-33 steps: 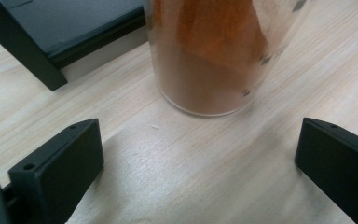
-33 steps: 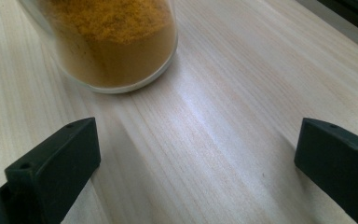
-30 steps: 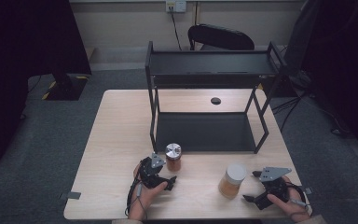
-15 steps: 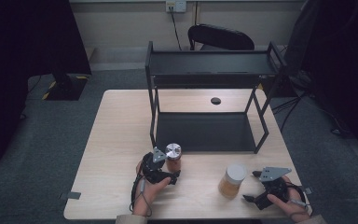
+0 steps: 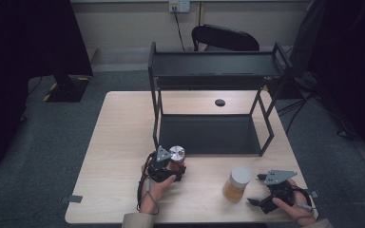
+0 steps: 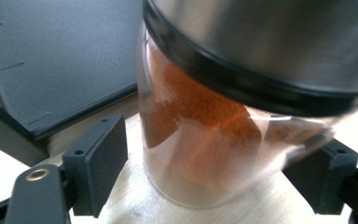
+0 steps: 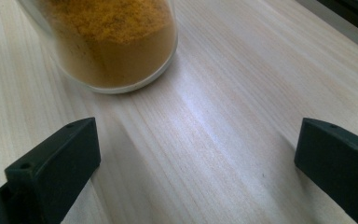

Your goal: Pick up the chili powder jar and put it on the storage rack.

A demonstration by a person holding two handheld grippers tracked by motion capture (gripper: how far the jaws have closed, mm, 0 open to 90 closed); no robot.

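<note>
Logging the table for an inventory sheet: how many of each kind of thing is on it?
Spice jars: 2, red-filled and yellow-filled
Black shelf racks: 1
Small black discs: 1
Total: 4

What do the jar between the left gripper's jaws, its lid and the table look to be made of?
Jar: clear and glossy, probably glass, since the orange powder shows through its wall. Lid: brushed metal by its sheen, with a black band, possibly plastic. Table: pale wood or wood-look laminate, with straight grain lines and a soft sheen.
</note>
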